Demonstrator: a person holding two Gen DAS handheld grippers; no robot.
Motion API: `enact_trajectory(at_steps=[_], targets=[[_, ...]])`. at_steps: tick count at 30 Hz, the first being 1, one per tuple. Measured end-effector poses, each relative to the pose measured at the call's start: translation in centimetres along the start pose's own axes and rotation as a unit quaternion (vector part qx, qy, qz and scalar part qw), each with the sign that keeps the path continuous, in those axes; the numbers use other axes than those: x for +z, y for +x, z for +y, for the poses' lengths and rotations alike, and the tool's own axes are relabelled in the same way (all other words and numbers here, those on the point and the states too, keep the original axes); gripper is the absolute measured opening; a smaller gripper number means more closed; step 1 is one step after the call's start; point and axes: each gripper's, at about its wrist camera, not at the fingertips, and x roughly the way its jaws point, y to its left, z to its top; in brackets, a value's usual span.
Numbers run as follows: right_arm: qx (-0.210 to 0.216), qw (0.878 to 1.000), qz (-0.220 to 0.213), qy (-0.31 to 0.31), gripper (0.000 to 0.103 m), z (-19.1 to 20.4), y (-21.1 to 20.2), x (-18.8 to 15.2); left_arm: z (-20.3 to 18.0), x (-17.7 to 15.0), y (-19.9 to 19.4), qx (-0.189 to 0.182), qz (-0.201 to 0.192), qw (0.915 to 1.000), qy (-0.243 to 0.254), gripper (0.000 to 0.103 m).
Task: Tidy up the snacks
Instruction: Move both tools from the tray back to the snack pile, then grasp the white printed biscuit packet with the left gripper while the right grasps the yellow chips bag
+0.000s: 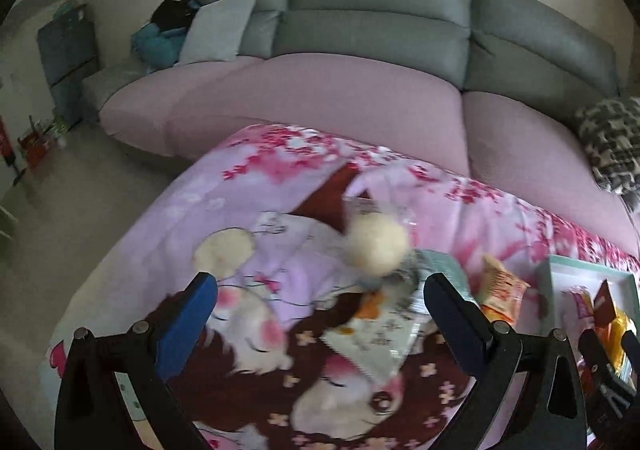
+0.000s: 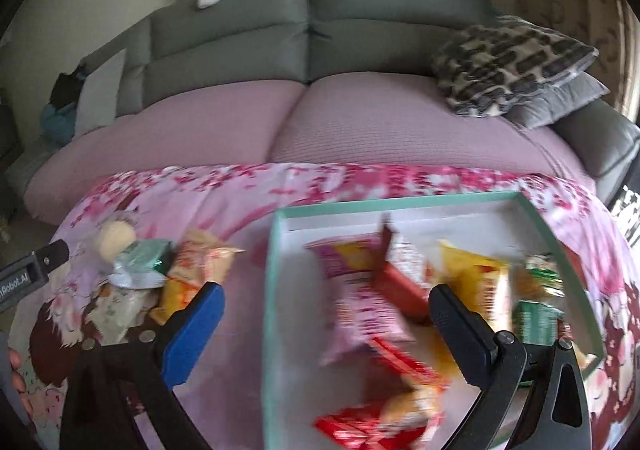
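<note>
Both our hand-held grippers, left [image 1: 320, 314] and right [image 2: 326, 324], gape empty. Loose snacks [image 1: 380, 290] pile left of the box [image 2: 276, 290]; slippery wrappers could slide off the table cloth [image 1: 224, 193] when pinched.

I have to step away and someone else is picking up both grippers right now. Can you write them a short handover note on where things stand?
Left gripper: open, empty, hovering over the loose snacks on the pink patterned blanket.
Right gripper: open, empty, hovering over the teal-rimmed box.
Done: several packets already lie in the box, among them a pink packet, a yellow one and a green one.
Left: a small pile remains on the blanket to the left of the box: a round cream bun in clear wrap, a white printed packet, a mint-green packet and an orange packet. Move these into the box.
</note>
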Motion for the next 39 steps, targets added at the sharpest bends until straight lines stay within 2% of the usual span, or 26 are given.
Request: enact_trajectory(at_steps=[7, 12, 18, 22, 26, 31, 39], targets=[[0.034, 0.999, 0.008, -0.031, 0.103, 4.2, 0.5, -0.7, 2.5, 0.0, 0.2, 0.003, 0.006, 0.9998, -0.016, 0.103], [0.050, 0.998, 0.013, -0.040, 0.103, 6.1, 0.9, -1.1, 2.2, -0.2, 1.1, -0.019, 0.025, 0.9995, -0.011, 0.103], [0.062, 0.996, 0.037, -0.053, 0.103, 7.7, 2.5, -1.8, 0.5, -1.1, 3.8, -0.059, 0.068, 0.9959, 0.015, 0.103], [0.064, 0.994, 0.050, -0.068, 0.101, 8.7, 3.3, -2.3, -0.7, -1.9, 5.8, -0.087, 0.095, 0.9912, 0.032, 0.103], [0.057, 0.994, 0.056, -0.078, 0.101, 9.0, 3.8, -2.6, -1.6, -2.4, 6.7, -0.094, 0.104, 0.9886, 0.053, 0.103], [0.048, 0.993, 0.065, -0.090, 0.100, 9.1, 4.4, -2.8, -2.2, -3.0, 8.5, -0.112, 0.125, 0.9843, 0.054, 0.103], [0.035, 0.991, 0.074, -0.109, 0.098, 9.4, 5.1, -3.2, -2.7, -3.3, 9.6, -0.101, 0.124, 0.9853, 0.060, 0.102]])
